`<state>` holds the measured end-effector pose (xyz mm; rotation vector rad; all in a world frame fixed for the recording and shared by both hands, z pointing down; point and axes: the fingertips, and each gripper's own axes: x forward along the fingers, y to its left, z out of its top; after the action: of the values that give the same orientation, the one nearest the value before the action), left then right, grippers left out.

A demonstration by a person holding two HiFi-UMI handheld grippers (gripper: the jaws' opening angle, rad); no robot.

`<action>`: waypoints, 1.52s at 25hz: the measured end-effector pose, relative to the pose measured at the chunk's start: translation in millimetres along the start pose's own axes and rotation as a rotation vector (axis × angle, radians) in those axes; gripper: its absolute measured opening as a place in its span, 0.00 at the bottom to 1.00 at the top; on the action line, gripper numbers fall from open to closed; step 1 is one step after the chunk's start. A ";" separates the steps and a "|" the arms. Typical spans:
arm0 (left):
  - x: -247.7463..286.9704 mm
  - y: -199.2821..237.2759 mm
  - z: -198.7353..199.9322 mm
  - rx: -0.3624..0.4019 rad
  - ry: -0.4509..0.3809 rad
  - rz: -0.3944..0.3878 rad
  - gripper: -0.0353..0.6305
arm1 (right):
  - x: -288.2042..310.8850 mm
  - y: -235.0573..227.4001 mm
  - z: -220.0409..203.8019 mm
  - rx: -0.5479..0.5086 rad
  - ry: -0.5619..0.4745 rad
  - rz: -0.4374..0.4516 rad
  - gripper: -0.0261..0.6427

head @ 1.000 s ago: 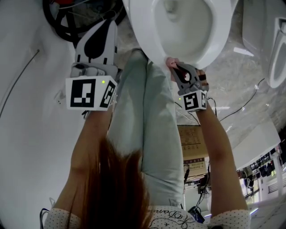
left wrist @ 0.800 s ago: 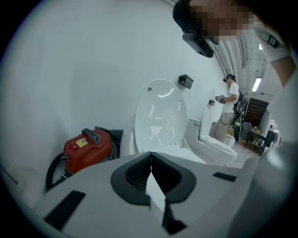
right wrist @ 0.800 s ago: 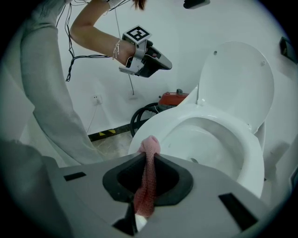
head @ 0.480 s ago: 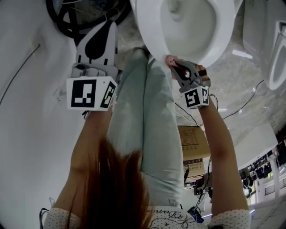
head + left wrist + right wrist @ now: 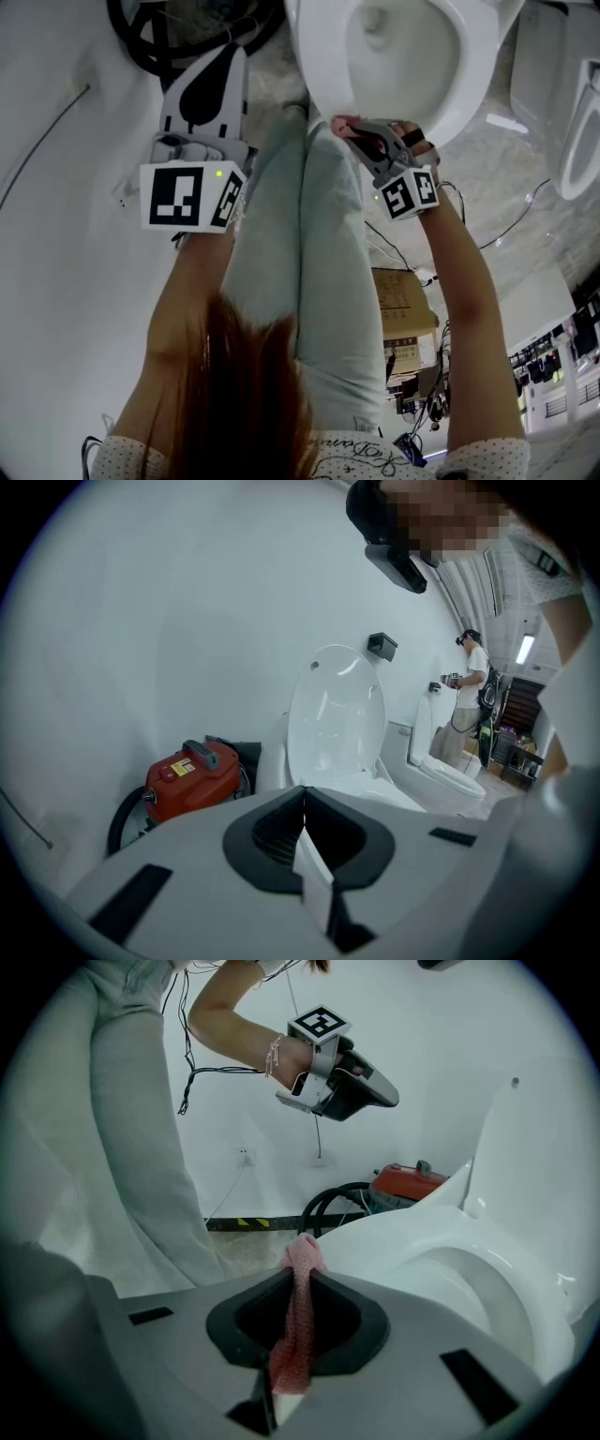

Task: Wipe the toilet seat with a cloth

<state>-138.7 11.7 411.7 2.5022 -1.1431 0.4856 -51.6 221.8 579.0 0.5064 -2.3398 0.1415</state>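
Two grippers in play, only one working.

Right gripper: jaws clamped on the pink cloth. The cloth runs as a narrow strand up between the jaws and ends in a small tuft past the tips. In the head view the tuft sits at the near outer edge of the toilet seat, close to the person's trouser leg. Whether it presses on the seat or only sits just beside the edge, I cannot tell.

Left gripper: jaws together, nothing between them. It is held up well apart from the seat and points toward the raised lid and the red vacuum by the wall.

Risks, as judged:
- Very little cloth shows beyond the tips. A push flat onto the seat could let the hard jaw ends touch the plastic instead of the fabric, so it scrapes rather than wipes.
- The cloth is bunched, so each pass probably covers only a thin strip. Patches of the rim may be missed.
- Drag along the seat could pull the strand back through the jaws, or out of them into the bowl.
- The work is at the outer edge. A slip off it would send the cloth onto the trouser leg.
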 end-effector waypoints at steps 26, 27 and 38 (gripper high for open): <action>-5.1 20.6 -0.9 -0.045 -0.007 0.111 0.06 | 25.5 -34.4 25.1 -0.210 -0.062 0.181 0.11; -4.6 21.2 -0.9 -0.047 -0.006 0.114 0.06 | 26.4 -35.8 25.5 -0.211 -0.063 0.184 0.11; 0.0 22.7 2.2 -0.054 0.007 0.150 0.06 | 32.1 -57.4 34.6 -0.236 -0.092 0.205 0.11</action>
<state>-155.8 -3.3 413.5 2.3780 -1.3292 0.4952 -72.0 150.6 573.2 0.1600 -2.4541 -0.0646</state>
